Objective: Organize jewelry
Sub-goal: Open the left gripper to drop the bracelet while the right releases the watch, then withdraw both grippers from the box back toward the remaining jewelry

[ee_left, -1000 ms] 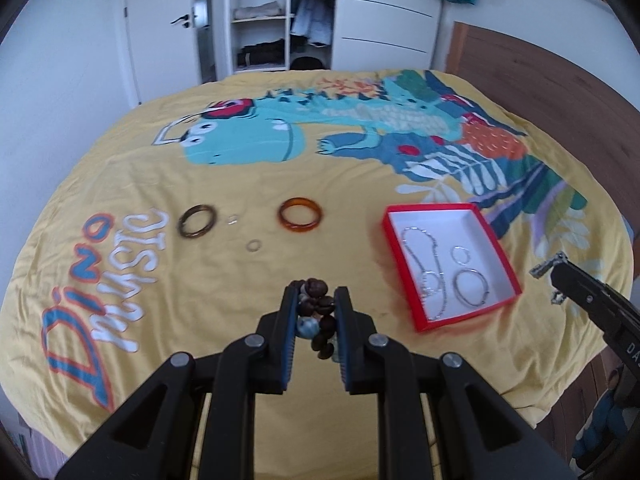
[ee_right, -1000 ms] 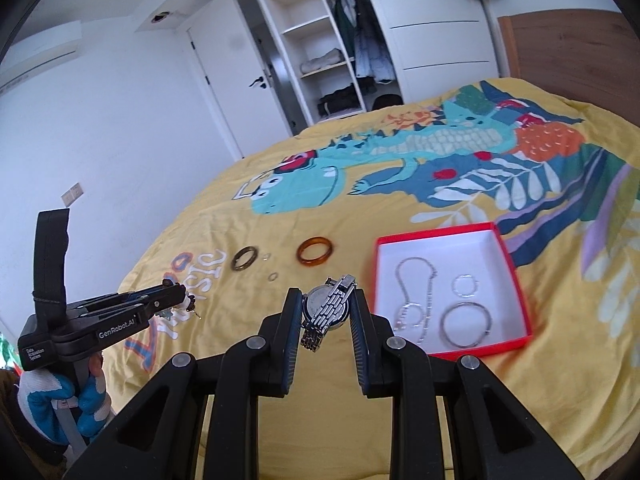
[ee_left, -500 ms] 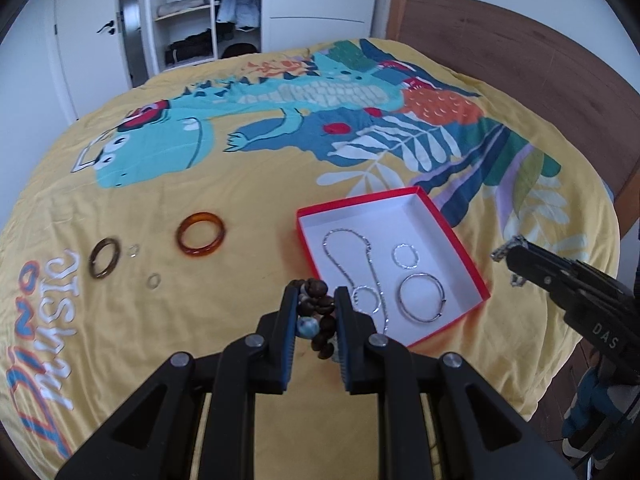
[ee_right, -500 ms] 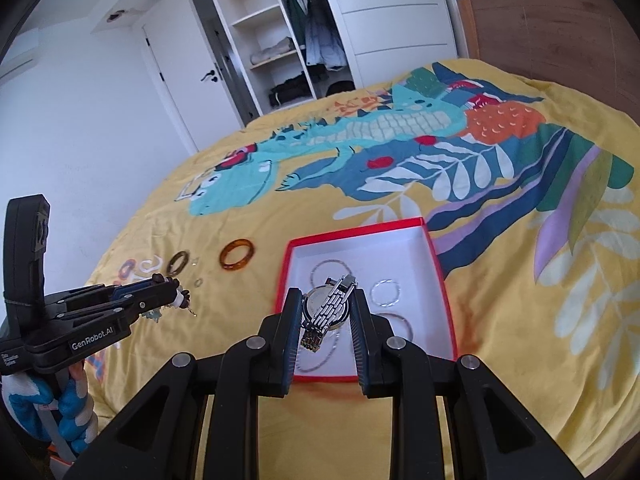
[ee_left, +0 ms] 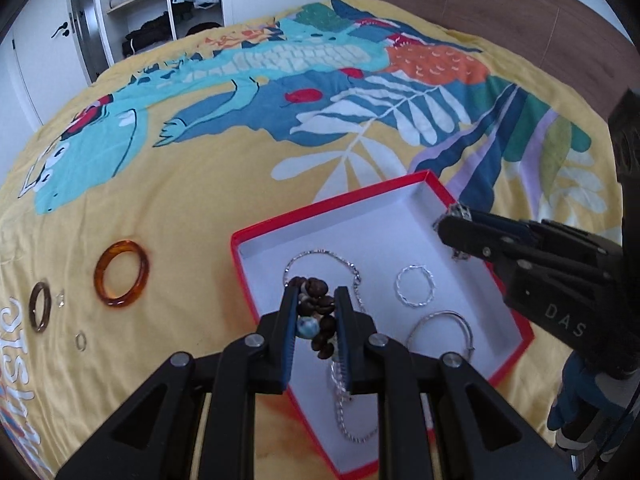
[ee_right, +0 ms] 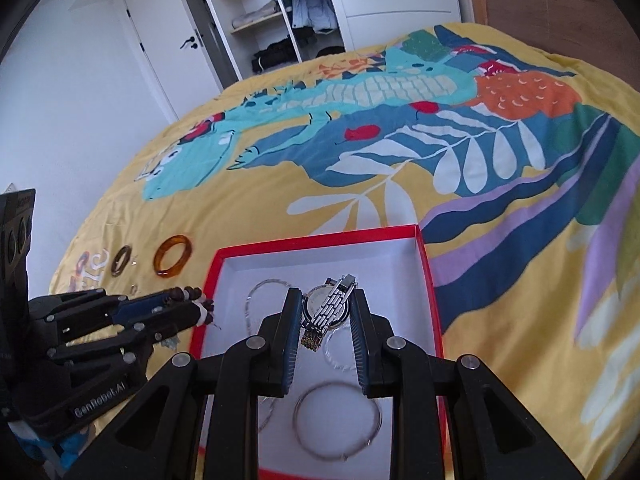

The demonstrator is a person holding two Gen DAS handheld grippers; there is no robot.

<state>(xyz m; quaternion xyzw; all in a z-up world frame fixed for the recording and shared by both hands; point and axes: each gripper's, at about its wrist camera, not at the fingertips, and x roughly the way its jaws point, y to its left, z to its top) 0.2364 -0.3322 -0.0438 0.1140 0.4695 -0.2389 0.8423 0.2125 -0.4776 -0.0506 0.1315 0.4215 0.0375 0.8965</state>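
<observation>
A red box (ee_left: 404, 182) with a white inside lies on the yellow bedspread; it also shows in the right wrist view (ee_right: 320, 238). In it lie a silver chain (ee_left: 320, 254), a small silver hoop (ee_left: 415, 285) and a larger silver bangle (ee_right: 338, 420). My left gripper (ee_left: 316, 308) is shut on a brown bead bracelet (ee_left: 316, 312) above the box's left part. My right gripper (ee_right: 326, 312) is shut on a silver watch (ee_right: 328, 308) above the box's middle. An amber bangle (ee_left: 122, 278), a dark brown ring (ee_left: 40, 307) and two small rings (ee_left: 81, 341) lie on the bedspread, left of the box.
The bedspread (ee_left: 200, 168) has a dinosaur print. A wooden headboard (ee_left: 500, 4) is at the right. A white wardrobe with open shelves (ee_right: 272, 12) and a door (ee_right: 168, 60) stand behind the bed.
Both grippers have moved forward and lower over the red box, which now looks larger. Each still holds its piece.
</observation>
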